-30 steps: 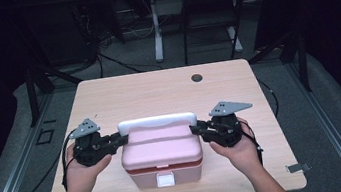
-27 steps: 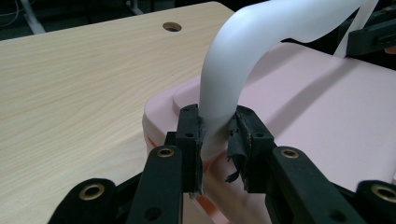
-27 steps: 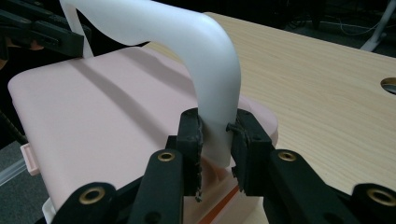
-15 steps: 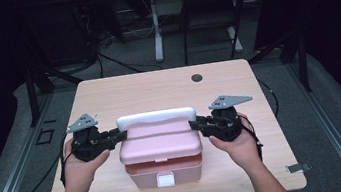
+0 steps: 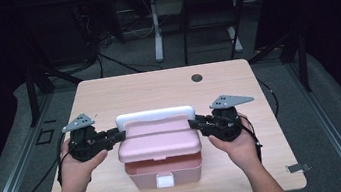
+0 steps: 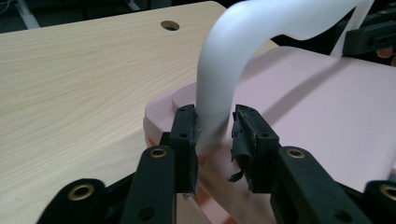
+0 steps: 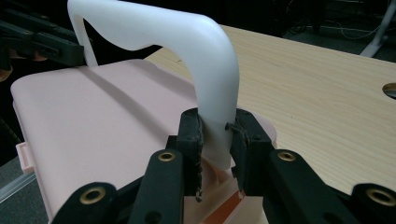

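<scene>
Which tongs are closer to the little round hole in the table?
Right. The right tongs sit just below the hole, on the white handle; the left tongs are farther left.

Each black tool (image 5: 113,137) bears brass-ringed screws, a grey triangular plate and a black cable.

Dark room; grey floor (image 5: 313,121); wooden table (image 5: 157,90); cables (image 5: 119,65).

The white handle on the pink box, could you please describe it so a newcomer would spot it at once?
On the wooden table, near the front edge, stands a pink box. Arching over its lid is the handle, a broad white band, the one white part standing above the pink lid.
</scene>
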`<action>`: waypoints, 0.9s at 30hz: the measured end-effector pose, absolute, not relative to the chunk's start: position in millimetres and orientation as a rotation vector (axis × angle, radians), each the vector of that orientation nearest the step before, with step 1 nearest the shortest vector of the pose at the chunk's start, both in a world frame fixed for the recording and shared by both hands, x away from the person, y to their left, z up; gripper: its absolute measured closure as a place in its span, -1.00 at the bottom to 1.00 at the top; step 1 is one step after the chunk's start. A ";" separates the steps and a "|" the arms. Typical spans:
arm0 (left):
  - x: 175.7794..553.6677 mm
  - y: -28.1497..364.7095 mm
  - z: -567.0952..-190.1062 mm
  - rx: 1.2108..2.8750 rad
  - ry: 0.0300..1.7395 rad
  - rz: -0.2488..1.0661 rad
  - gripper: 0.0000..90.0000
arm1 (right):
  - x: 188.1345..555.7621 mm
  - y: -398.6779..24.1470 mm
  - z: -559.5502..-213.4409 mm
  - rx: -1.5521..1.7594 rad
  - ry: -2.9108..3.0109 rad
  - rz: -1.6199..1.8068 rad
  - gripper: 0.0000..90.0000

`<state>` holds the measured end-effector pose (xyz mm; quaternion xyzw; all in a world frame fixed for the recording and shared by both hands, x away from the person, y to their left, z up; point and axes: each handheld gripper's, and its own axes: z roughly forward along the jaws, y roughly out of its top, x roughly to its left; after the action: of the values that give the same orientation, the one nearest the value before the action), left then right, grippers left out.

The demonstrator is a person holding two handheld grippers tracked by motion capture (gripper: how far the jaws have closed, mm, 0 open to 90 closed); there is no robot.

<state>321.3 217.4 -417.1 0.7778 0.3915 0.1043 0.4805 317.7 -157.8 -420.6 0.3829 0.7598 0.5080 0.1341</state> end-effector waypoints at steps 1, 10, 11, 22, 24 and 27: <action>320.2 218.2 -417.3 1.894 0.954 0.255 0.53 | 317.6 -158.1 -420.3 1.110 2.204 1.475 0.64; 302.6 230.2 -413.9 1.878 0.939 0.278 0.58 | 319.0 -159.3 -420.1 1.114 2.205 1.485 0.64; 300.3 231.7 -413.6 1.881 0.934 0.281 0.61 | 319.0 -159.2 -420.0 1.116 2.205 1.486 0.64; 279.7 245.5 -426.2 1.899 0.937 0.272 0.95 | 318.9 -158.6 -419.2 1.115 2.205 1.484 0.64; 277.8 246.6 -429.4 1.895 0.940 0.269 0.99 | 318.9 -158.6 -419.1 1.115 2.205 1.484 0.64; 275.9 247.1 -434.7 1.897 0.943 0.255 0.99 | 318.7 -158.5 -419.2 1.114 2.204 1.483 0.64</action>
<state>275.9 247.1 -434.7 0.7786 0.3870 0.1046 0.4827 318.7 -158.5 -419.2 0.3833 0.7587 0.5104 0.1300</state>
